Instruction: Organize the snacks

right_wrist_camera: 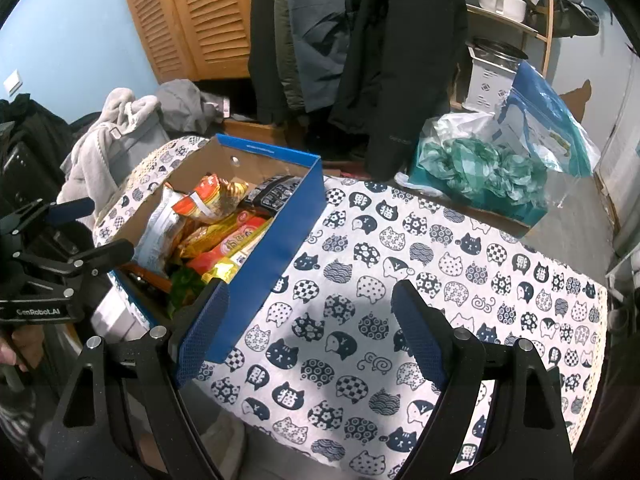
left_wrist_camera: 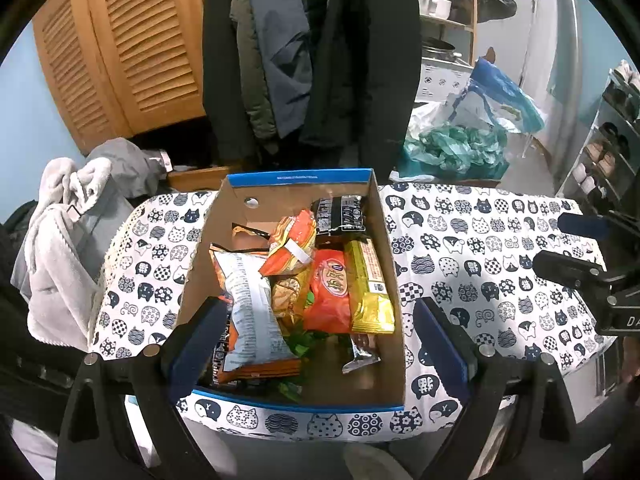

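A blue-rimmed cardboard box [left_wrist_camera: 300, 178] stands on the cat-print table [left_wrist_camera: 480, 248] and holds several snack packs: a white and orange chip bag [left_wrist_camera: 250, 312], an orange pack [left_wrist_camera: 290, 246], a red pack [left_wrist_camera: 330, 292], a gold pack [left_wrist_camera: 368, 288] and a black pack [left_wrist_camera: 340, 212]. My left gripper [left_wrist_camera: 320, 344] is open and empty, hovering over the box's near end. My right gripper [right_wrist_camera: 310, 332] is open and empty above the cloth, right of the box [right_wrist_camera: 288, 240]; its left finger is beside the box's near corner. Each gripper shows in the other's view.
Coats [left_wrist_camera: 312, 52] hang behind the table. A grey fleece pile [left_wrist_camera: 68, 232] lies to the left. Teal plastic bags [right_wrist_camera: 480, 168] and a blue bag [right_wrist_camera: 544, 120] sit at the far right edge. A shoe rack [left_wrist_camera: 608, 136] stands far right.
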{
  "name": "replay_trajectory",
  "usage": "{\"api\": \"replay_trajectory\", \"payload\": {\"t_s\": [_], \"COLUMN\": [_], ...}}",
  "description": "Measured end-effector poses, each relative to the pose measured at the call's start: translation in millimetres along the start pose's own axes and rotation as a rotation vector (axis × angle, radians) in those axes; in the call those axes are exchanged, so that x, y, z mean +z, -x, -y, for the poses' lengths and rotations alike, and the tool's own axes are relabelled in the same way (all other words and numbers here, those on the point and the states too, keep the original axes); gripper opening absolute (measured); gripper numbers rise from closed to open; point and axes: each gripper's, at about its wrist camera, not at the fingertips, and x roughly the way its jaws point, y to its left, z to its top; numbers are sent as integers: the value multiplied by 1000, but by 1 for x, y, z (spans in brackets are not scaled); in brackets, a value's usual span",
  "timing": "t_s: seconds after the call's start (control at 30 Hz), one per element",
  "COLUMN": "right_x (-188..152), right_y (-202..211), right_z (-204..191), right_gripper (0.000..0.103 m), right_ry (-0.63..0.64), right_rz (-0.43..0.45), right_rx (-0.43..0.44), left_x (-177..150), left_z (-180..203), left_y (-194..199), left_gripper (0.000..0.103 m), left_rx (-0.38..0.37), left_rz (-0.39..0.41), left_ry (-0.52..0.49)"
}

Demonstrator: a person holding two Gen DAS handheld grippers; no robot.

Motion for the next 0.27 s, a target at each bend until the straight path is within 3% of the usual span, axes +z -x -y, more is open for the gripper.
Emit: {"api": "replay_trajectory", "payload": {"t_s": [0.27], "right_x": [0], "right_y": [0], "right_z": [0], "right_gripper": [84], "right_ry": [0], "right_rz": [-1], "right_rx": [0], "left_x": [0], "left_z": [0], "left_y": [2], "left_gripper": [95], "left_rx": [9], "left_rz": [10], "left_ry": [-1]}}
